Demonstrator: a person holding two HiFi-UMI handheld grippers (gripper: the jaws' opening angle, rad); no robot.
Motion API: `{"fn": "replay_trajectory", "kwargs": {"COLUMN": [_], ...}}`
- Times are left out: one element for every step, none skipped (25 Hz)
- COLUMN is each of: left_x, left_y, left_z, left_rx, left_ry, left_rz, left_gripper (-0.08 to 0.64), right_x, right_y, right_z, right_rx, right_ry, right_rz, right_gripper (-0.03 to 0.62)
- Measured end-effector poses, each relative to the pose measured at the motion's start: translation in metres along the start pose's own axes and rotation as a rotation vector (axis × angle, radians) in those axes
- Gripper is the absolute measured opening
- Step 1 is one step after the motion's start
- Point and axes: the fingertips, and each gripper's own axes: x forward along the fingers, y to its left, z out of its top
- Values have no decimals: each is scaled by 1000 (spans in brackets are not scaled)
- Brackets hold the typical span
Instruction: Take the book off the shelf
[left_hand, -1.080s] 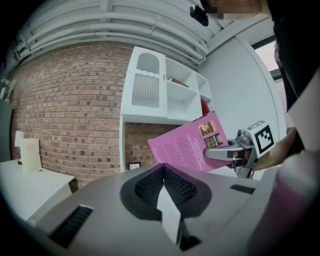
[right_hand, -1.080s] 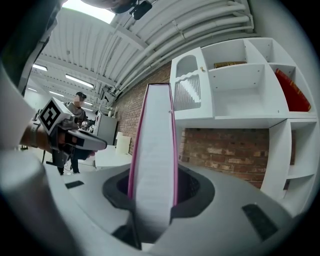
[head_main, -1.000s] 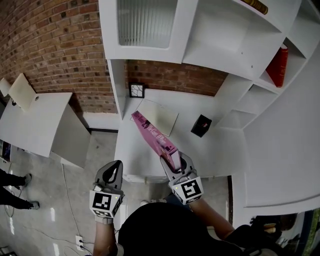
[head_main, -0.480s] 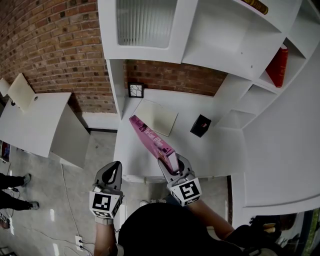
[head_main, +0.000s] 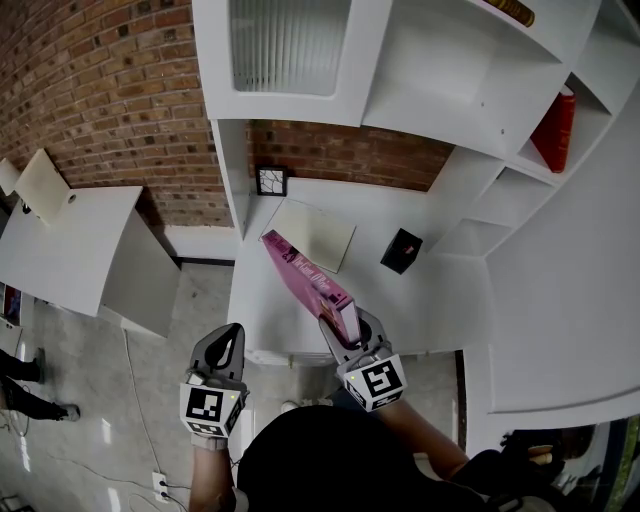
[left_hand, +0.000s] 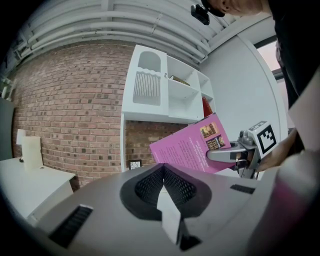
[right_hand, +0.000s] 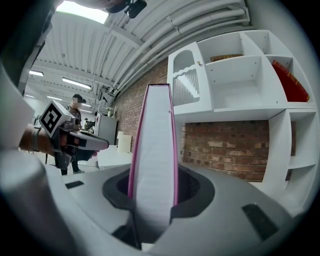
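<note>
My right gripper (head_main: 345, 325) is shut on a pink book (head_main: 305, 278), holding it by one end so it slants out over the white desk (head_main: 430, 300). In the right gripper view the book's white page edge (right_hand: 152, 150) stands upright between the jaws. The left gripper view shows the pink cover (left_hand: 192, 150) with the right gripper (left_hand: 227, 152) clamped on it. My left gripper (head_main: 228, 345) hangs left of the desk edge, shut with nothing in it. The white shelf unit (head_main: 450, 90) rises behind the desk.
A red book (head_main: 556, 130) stands in a shelf compartment at the right, and another book (head_main: 512, 12) lies on the top shelf. On the desk are a cream pad (head_main: 312, 233), a small framed picture (head_main: 271, 181) and a black object (head_main: 401, 250). A second white table (head_main: 70, 240) is at the left.
The book and right gripper shifted only slightly. A person's feet at the left edge have moved partly out of the head view. The left gripper stayed still.
</note>
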Motion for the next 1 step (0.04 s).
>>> {"fn": "replay_trajectory", "kwargs": {"left_x": [0], "left_y": [0], "left_z": [0], "left_rx": [-1], "left_ry": [0], "left_rz": [1], "left_gripper": [9], "right_x": [0], "right_y": [-1], "right_z": [-1], "right_rx": [3], "right_ry": [0], "right_rz": [1], "right_gripper": [147]}}
